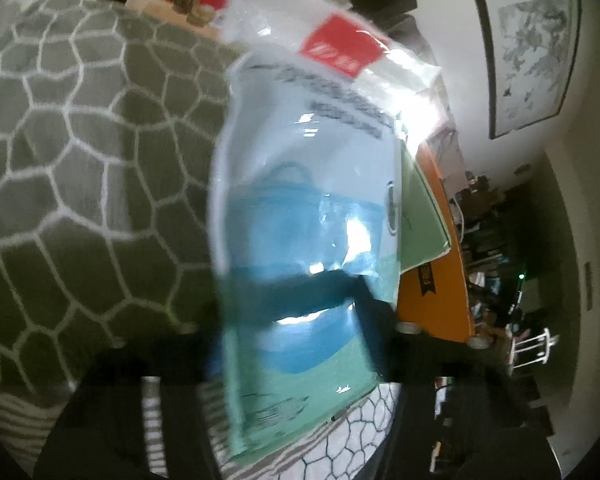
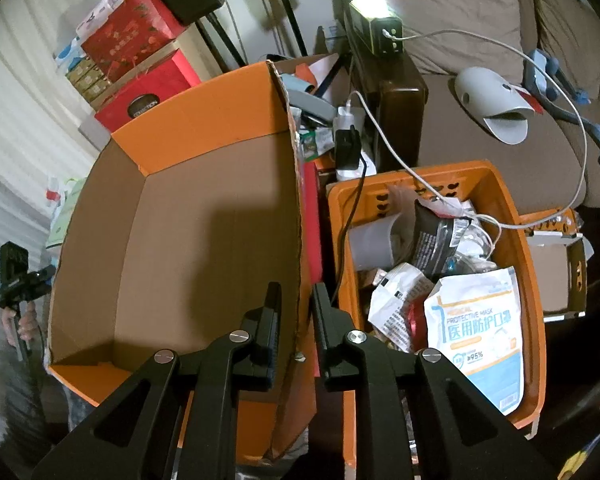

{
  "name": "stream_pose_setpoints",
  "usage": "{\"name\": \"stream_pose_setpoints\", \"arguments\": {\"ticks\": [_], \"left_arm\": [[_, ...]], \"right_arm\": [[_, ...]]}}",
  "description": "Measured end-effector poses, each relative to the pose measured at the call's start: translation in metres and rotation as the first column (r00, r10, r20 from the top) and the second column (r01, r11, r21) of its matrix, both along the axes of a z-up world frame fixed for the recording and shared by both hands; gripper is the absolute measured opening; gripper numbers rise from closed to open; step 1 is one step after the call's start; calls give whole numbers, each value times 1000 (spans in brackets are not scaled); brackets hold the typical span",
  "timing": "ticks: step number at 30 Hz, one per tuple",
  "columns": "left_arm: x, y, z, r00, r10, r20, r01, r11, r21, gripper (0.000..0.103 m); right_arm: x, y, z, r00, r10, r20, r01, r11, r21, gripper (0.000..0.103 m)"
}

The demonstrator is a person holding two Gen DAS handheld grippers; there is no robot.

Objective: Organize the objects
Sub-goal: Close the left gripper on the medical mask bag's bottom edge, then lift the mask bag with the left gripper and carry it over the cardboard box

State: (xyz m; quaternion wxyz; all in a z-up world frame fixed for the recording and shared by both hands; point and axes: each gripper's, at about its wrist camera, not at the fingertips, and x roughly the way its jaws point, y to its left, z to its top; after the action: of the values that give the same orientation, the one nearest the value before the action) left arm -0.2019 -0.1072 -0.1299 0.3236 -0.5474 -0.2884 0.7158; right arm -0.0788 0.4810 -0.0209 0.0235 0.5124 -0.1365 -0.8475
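Note:
In the left wrist view a clear pack of blue face masks [image 1: 300, 184] with a red label stands upright right in front of the lens, blurred. Its lower end sits in my left gripper [image 1: 296, 312], whose dark fingers show through and beside the plastic. In the right wrist view my right gripper [image 2: 297, 300] is shut on the right wall of an empty orange cardboard box [image 2: 180, 220], one finger inside and one outside. The left gripper [image 2: 14, 276] shows at the far left of that view, in a hand, outside the box.
An orange plastic basket [image 2: 534, 280] right of the box holds several mask packs, a white one [image 2: 476, 336] on top. Cables and a charger hang between them. A green pack [image 1: 420, 208] leans on the box. Red boxes [image 2: 140, 52] are stacked behind, a sofa [image 2: 480, 148] at right, a patterned cushion [image 1: 80, 160] left.

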Motion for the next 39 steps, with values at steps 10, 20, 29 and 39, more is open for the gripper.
{"name": "stream_pose_setpoints", "arguments": {"ticks": [10, 20, 29, 39], "left_arm": [[25, -18, 16, 995, 84, -46, -84, 996, -1, 21], [51, -16, 62, 978, 199, -66, -196, 979, 59, 10], [62, -18, 105, 966, 226, -122, -212, 970, 118, 9], [62, 27, 162, 957, 196, -213, -168, 976, 142, 9]], "right_arm": [[-1, -3, 1, 1000, -7, 3, 7, 1000, 13, 16], [-2, -1, 1, 1000, -15, 2, 15, 1000, 4, 16], [-2, -2, 2, 1000, -17, 3, 17, 1000, -5, 16], [-1, 0, 2, 1000, -18, 3, 18, 1000, -15, 16]]}}
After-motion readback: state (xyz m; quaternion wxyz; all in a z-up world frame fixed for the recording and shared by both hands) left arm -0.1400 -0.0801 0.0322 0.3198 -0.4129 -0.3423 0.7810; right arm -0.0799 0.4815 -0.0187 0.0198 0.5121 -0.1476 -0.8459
